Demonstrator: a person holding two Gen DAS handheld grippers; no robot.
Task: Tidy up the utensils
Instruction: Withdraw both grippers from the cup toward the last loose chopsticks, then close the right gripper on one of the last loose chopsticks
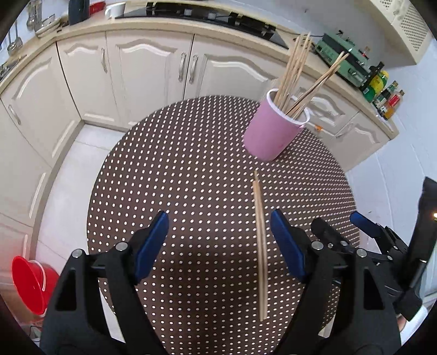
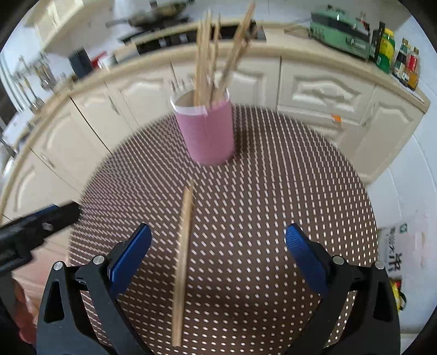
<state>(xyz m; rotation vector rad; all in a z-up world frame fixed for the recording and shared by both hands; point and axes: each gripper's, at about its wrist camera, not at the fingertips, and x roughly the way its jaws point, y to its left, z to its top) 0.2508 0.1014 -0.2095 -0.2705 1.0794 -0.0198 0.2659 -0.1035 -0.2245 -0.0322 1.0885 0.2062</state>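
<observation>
A pink cup (image 1: 270, 131) holding several wooden chopsticks (image 1: 297, 73) stands on the far side of a round brown dotted table (image 1: 191, 169). A pair of wooden chopsticks (image 1: 260, 245) lies flat on the table in front of the cup. My left gripper (image 1: 220, 226) is open and empty above the table, with the pair just inside its right finger. My right gripper (image 2: 218, 240) is open and empty; the pair (image 2: 183, 259) lies between its fingers, nearer the left one. The cup (image 2: 207, 133) is ahead of it. The right gripper also shows in the left wrist view (image 1: 363, 224).
Cream kitchen cabinets (image 1: 147, 71) curve behind the table, with a stove (image 1: 204, 13), a green appliance (image 1: 344, 57) and bottles (image 1: 385, 92) on the counter. A red bucket (image 1: 30, 284) stands on the floor at left. The left gripper's body (image 2: 32, 226) shows at the left in the right wrist view.
</observation>
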